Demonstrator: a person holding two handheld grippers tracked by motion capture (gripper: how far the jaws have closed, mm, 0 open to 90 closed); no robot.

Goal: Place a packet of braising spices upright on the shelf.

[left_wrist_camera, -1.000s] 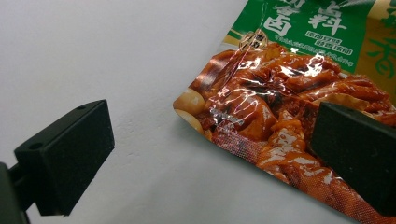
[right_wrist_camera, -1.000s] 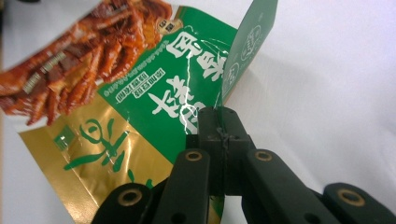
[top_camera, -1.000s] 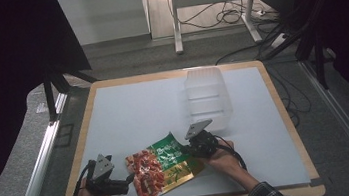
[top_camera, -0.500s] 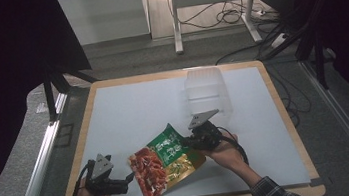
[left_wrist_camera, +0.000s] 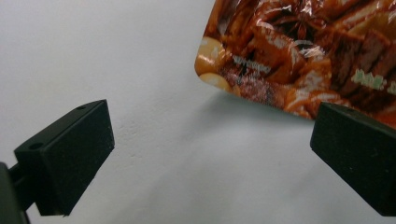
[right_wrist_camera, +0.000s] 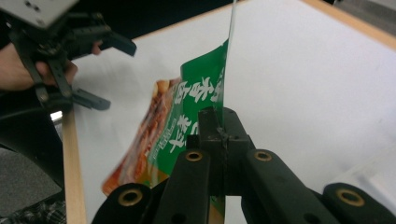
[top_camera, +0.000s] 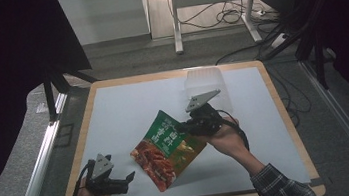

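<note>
Right gripper [top_camera: 184,126] has lifted the snack pouch [top_camera: 167,148] since a second ago: then it lay nearly flat on the tabletop [top_camera: 128,103], now its green top end is raised and swung up toward the clear plastic container [top_camera: 207,88], with only the lower orange corner still down near the tabletop. Right gripper view shows the jaws closed tight on the pouch's top edge [right_wrist_camera: 219,93], the pouch hanging away from the gripper edge-on. Right hand [top_camera: 223,136] has also moved forward and up.

Left gripper [top_camera: 128,178] has barely shifted; it sits low, short of the pouch's bottom corner, jaws spread wide and holding nothing. In the left gripper view the pouch corner [left_wrist_camera: 261,70] is ahead of the jaws and toward the right one, with a shadow under it, so that corner looks just off the surface, not between the jaws yet.

Judgement: pickup is done, one-gripper carry; pouch likely headed for the container just beyond the right gripper. Left gripper looks free to steady the dangling end or stay parked.

Counts: one snack pouch, one clear container, two grippers, one tabletop. Container looks empty, though it's translucent and hard to be sure.
</note>
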